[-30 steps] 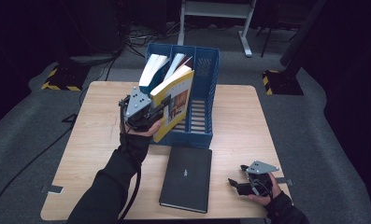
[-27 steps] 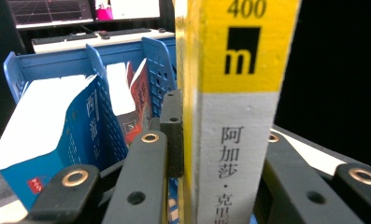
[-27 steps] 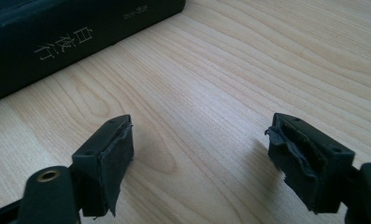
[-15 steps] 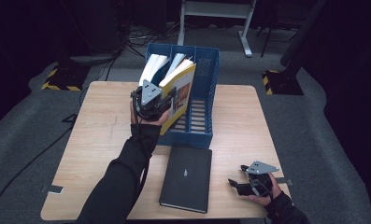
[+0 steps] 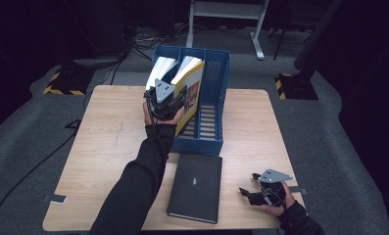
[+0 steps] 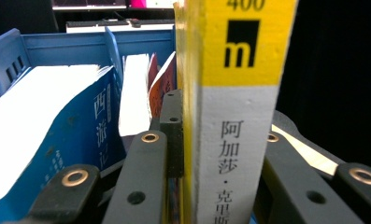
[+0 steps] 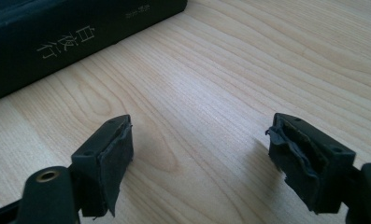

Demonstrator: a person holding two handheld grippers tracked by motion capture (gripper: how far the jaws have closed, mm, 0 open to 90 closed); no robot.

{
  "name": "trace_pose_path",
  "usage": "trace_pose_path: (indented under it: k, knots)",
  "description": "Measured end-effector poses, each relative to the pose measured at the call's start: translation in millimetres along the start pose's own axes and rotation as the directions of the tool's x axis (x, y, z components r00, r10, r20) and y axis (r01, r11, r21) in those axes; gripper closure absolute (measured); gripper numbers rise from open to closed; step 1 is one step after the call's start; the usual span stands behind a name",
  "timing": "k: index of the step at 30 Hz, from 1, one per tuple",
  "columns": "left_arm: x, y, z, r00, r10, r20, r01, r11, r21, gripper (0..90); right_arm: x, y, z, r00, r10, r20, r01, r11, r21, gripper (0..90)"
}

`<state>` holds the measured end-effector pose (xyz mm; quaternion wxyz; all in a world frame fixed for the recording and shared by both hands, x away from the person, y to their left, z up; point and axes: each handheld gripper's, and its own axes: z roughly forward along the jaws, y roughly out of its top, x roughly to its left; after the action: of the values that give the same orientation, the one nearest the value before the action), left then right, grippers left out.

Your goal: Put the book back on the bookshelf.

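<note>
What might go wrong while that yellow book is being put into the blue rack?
The yellow book is clamped by its spine in the left gripper and tilts over the blue rack. It might catch on a divider or press against the books already leaning inside. The grip on the spine alone may let it swing or slip.

Dim room, grey carpet floor (image 5: 329,132), light wooden table (image 5: 109,147) in the middle, white metal frame (image 5: 221,14) behind, yellow-black striped bases (image 5: 64,85) on floor, black cables (image 5: 128,44) near dark equipment
</note>
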<state>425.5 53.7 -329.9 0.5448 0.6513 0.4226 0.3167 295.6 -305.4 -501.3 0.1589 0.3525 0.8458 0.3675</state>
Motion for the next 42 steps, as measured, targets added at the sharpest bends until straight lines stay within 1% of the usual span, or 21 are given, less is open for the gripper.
trace_pose_path:
  k: [3,6,11,14,17,18,19,21,24,25,27,28,29,31,34,36,38,39,42]
  knots:
    - [-3.4,0.7,6.0,0.9998,-0.002,-0.018,0.002,1.0,0.009,75.2,0.0,0.0,0.0,1.0,0.0,0.0,0.0,1.0,0.0,22.1]
    - [-6.8,-0.7,12.6,0.9992,-0.024,-0.032,0.025,0.9996,0.015,75.1,0.0,0.0,0.0,1.0,0.0,0.0,0.0,1.0,0.0,22.1]
    - [-12.2,-6.1,24.0,0.9982,-0.037,-0.047,0.038,0.999,0.022,75.1,0.1,-0.1,-0.2,1.0,-0.003,-0.002,0.003,1.0,0.001,22.0]
    - [-13.0,-11.0,29.8,0.9961,-0.065,-0.059,0.067,0.9975,0.023,75.1,0.1,-0.2,-0.3,1.0,-0.004,-0.003,0.004,1.0,0.001,22.0]
    - [-13.6,-15.5,33.9,0.9941,-0.083,-0.069,0.085,0.9962,0.019,75.1,0.1,-0.2,-0.3,1.0,-0.005,-0.003,0.005,1.0,0.001,22.0]
    - [-13.6,-15.5,33.9,0.9941,-0.083,-0.069,0.085,0.9962,0.019,75.1,0.1,-0.2,-0.3,1.0,-0.005,-0.003,0.005,1.0,0.001,22.0]
    - [-13.8,-17.5,35.7,0.9934,-0.093,-0.068,0.094,0.9953,0.024,75.1,0.1,-0.2,-0.3,1.0,-0.005,-0.004,0.005,1.0,0.001,22.0]
    - [-14.6,-19.9,37.4,0.9935,-0.091,-0.069,0.093,0.9953,0.027,75.0,0.1,-0.2,-0.3,1.0,-0.005,-0.004,0.005,1.0,0.001,22.0]
    - [-15.7,-25.3,39.0,0.9919,-0.102,-0.075,0.104,0.9942,0.025,74.9,0.2,-0.2,-0.2,1.0,-0.005,-0.005,0.005,1.0,0.001,21.8]
    - [-15.7,-25.3,39.0,0.9919,-0.102,-0.075,0.104,0.9942,0.025,74.9,0.2,-0.2,-0.2,1.0,-0.005,-0.005,0.005,1.0,0.001,21.8]
    - [-16.7,-31.2,40.2,0.9928,-0.093,-0.075,0.097,0.9946,0.039,75.0,0.2,-0.2,-0.2,1.0,-0.005,-0.005,0.005,1.0,0.001,21.9]
    - [-16.7,-34.4,41.0,0.9919,-0.103,-0.074,0.106,0.9936,0.04,74.9,0.2,-0.2,-0.2,1.0,-0.005,-0.005,0.005,1.0,0.001,21.8]
    - [-16.7,-34.4,41.0,0.9919,-0.103,-0.074,0.106,0.9936,0.04,74.9,0.2,-0.2,-0.2,1.0,-0.005,-0.005,0.005,1.0,0.001,21.8]
    - [-16.0,-39.8,42.3,0.9909,-0.114,-0.073,0.117,0.992,0.047,74.9,0.2,-0.1,-0.2,1.0,-0.005,-0.005,0.005,1.0,0.001,21.9]
    - [-14.9,-45.4,43.1,0.9915,-0.111,-0.068,0.115,0.9916,0.059,74.8,0.2,-0.2,-0.2,1.0,-0.005,-0.004,0.005,1.0,0.001,21.8]
    - [-14.2,-48.7,43.7,0.9908,-0.119,-0.064,0.123,0.9904,0.063,74.8,0.2,-0.1,-0.2,1.0,-0.005,-0.004,0.005,1.0,0.001,21.8]
    - [-14.8,-51.2,43.8,0.9913,-0.115,-0.064,0.119,0.9908,0.064,74.7,0.2,-0.2,-0.2,1.0,-0.004,-0.005,0.004,1.0,0.0,21.8]
    - [-15.3,-52.5,43.1,0.9926,-0.108,-0.055,0.111,0.9919,0.062,74.7,0.2,-0.1,-0.2,1.0,-0.005,-0.004,0.005,1.0,0.001,21.8]
    - [-16.5,-53.6,41.1,0.9944,-0.093,-0.051,0.096,0.9933,0.065,74.6,0.2,-0.2,-0.2,1.0,-0.005,-0.004,0.005,1.0,0.001,21.8]
